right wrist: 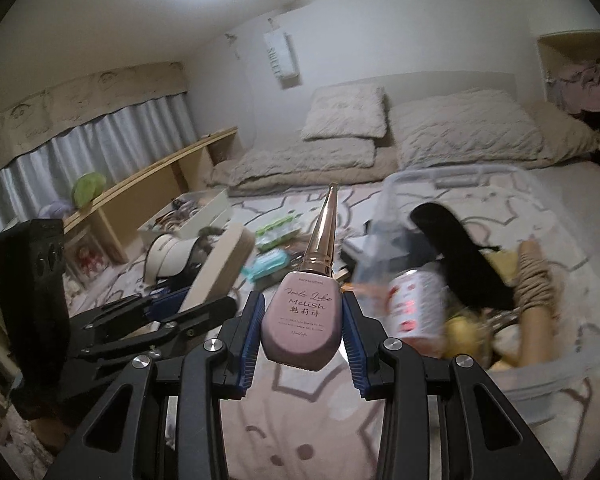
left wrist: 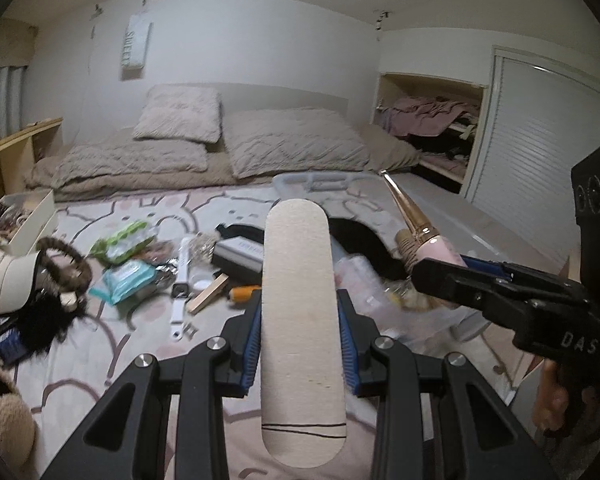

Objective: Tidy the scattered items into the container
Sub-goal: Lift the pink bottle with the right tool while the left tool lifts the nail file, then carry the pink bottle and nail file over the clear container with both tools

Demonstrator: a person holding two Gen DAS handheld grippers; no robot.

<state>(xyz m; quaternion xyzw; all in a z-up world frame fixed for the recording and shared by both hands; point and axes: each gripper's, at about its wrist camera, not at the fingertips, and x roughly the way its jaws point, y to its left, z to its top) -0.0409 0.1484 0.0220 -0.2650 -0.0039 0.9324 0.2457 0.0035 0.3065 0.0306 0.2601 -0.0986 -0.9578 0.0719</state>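
My left gripper (left wrist: 300,304) is shut on a long beige oval pad (left wrist: 300,260), which stands up between the blue pads above the bed. My right gripper (right wrist: 303,304) is shut on the pink handle of a curling wand (right wrist: 320,232), whose rose-gold barrel points away. Each gripper shows in the other view: the right gripper (left wrist: 440,268) with the wand (left wrist: 410,216), and the left gripper (right wrist: 204,300) with the pad (right wrist: 224,264). A clear plastic container (right wrist: 540,380) lies to the right, holding a black sole, a can and a rope-wrapped piece. Behind the pad its rim (left wrist: 320,180) shows.
Scattered on the patterned bedspread are a white watch (left wrist: 180,280), teal wipes (left wrist: 128,276), a green packet (left wrist: 122,236), a grey box (left wrist: 240,256), a white cap (left wrist: 4,284) and a furry headband (left wrist: 66,264). A white box (left wrist: 20,220) sits at the left; pillows (left wrist: 292,140) lie beyond.
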